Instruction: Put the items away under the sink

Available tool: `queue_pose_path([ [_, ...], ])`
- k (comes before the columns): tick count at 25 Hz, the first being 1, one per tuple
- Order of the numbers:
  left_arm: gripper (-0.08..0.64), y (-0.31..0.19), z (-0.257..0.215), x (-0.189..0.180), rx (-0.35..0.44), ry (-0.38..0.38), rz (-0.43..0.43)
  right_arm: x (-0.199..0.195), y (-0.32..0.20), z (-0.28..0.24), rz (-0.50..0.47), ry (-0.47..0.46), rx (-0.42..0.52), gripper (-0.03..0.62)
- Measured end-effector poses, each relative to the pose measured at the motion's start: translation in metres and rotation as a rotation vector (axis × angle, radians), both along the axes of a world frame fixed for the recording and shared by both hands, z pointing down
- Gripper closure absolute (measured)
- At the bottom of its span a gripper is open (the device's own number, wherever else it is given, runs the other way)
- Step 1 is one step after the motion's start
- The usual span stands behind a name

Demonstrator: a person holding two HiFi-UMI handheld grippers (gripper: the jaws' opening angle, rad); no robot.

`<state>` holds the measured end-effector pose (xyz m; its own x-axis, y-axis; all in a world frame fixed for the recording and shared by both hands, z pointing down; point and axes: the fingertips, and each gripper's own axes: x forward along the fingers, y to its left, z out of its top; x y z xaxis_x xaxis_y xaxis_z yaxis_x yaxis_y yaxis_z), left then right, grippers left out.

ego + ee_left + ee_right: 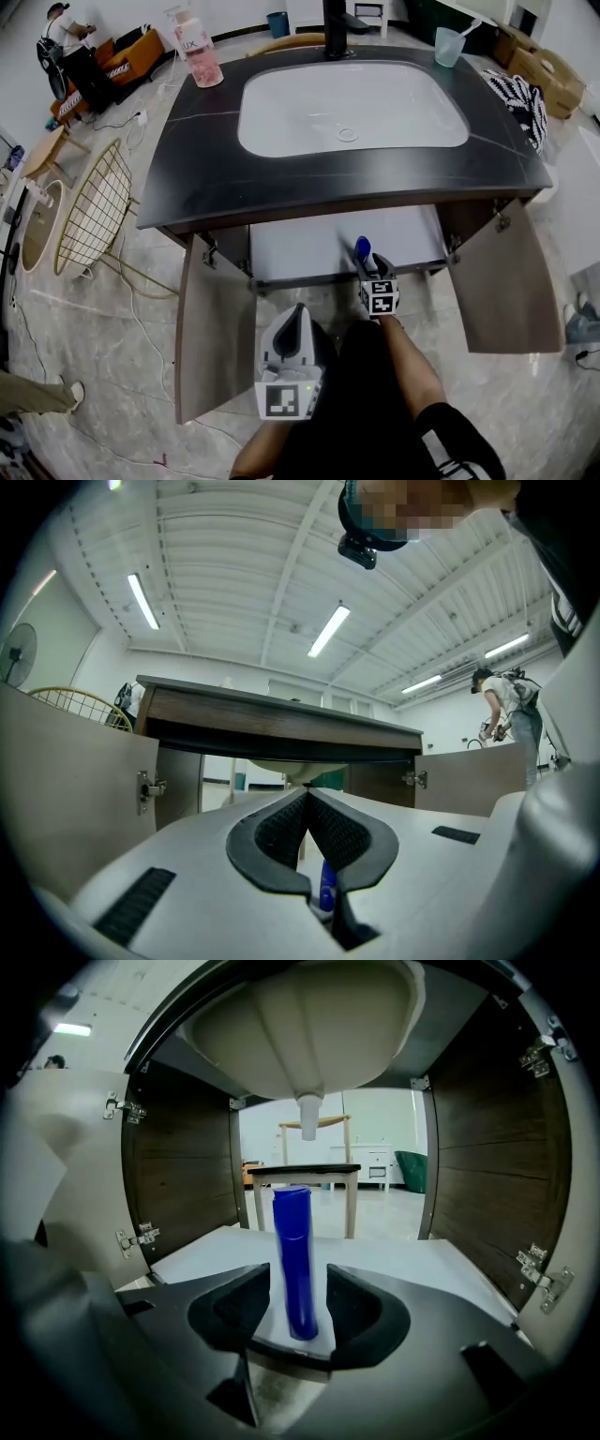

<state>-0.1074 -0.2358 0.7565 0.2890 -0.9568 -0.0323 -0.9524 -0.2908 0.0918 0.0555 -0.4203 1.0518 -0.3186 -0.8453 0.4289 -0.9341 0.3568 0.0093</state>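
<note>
A blue bottle [362, 248] stands upright on the pale shelf [300, 246] inside the cabinet under the sink. In the right gripper view the blue bottle [294, 1260] is between my right gripper's [298, 1281] pads, with a gap on each side; the jaws are open. In the head view the right gripper [365, 266] is at the cabinet's front edge, just behind the bottle. My left gripper [298, 313] hangs lower, in front of the cabinet, its jaws shut on nothing. Its own view shows the left gripper [307, 795] with pads [281, 832] pressed together.
Both cabinet doors, the left door [214, 328] and the right door [506, 281], swing wide open. On the dark counter [202, 169] stand a pink bottle [195, 47] and a pale blue cup [449, 45]. The basin's underside [300, 1030] and its drain hang above the shelf. A gold wire chair [94, 211] is at left.
</note>
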Motion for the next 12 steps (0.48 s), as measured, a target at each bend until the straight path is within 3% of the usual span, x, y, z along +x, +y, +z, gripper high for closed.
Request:
queue_pose_path([
  [5,0.546,-0.013,-0.002,0.001,-0.016,0.008,-0.008,0.0,0.013,0.007,0.017,-0.005,-0.075,0.545],
  [8,0.546,-0.022,-0.004,0.004,-0.057,-0.01,0.003,0.001,0.027,0.009,0.033,-0.018,-0.182,0.574],
  [12,0.546,-0.044,0.005,0.008,-0.189,-0.01,0.021,0.002,0.052,0.0,0.03,-0.002,-0.344,0.581],
])
